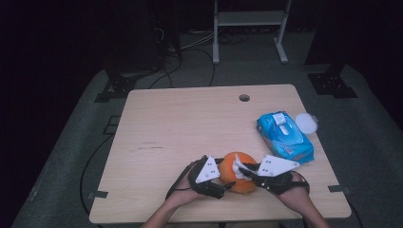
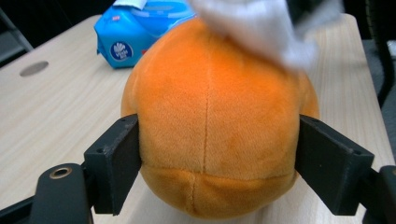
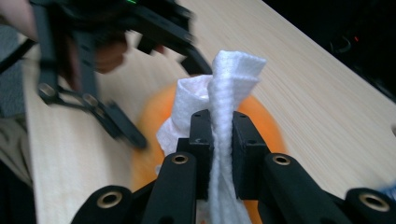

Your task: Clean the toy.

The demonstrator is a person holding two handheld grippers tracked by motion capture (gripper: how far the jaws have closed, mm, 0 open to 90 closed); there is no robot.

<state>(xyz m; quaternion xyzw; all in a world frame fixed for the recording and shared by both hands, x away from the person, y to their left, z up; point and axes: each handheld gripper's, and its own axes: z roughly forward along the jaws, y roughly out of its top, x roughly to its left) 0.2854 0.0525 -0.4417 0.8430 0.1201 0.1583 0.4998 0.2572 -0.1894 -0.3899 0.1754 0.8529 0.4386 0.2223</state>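
A round orange plush ball (image 2: 215, 126) is gripped between the pads of the left claw (image 1: 227, 186), at the near edge of the pale wooden desk (image 1: 190, 123). A folded white wet wipe (image 3: 224, 116) is pinched in the clenched right claw (image 1: 242, 168) and laid on top of the ball. At two o'clock from the ball, a blue wipes packet (image 1: 284, 137) lies.

Right gripper (image 3: 219, 135) pinches white wipe (image 3: 229, 84) (over orange plush (image 3: 266, 126), seemingly).
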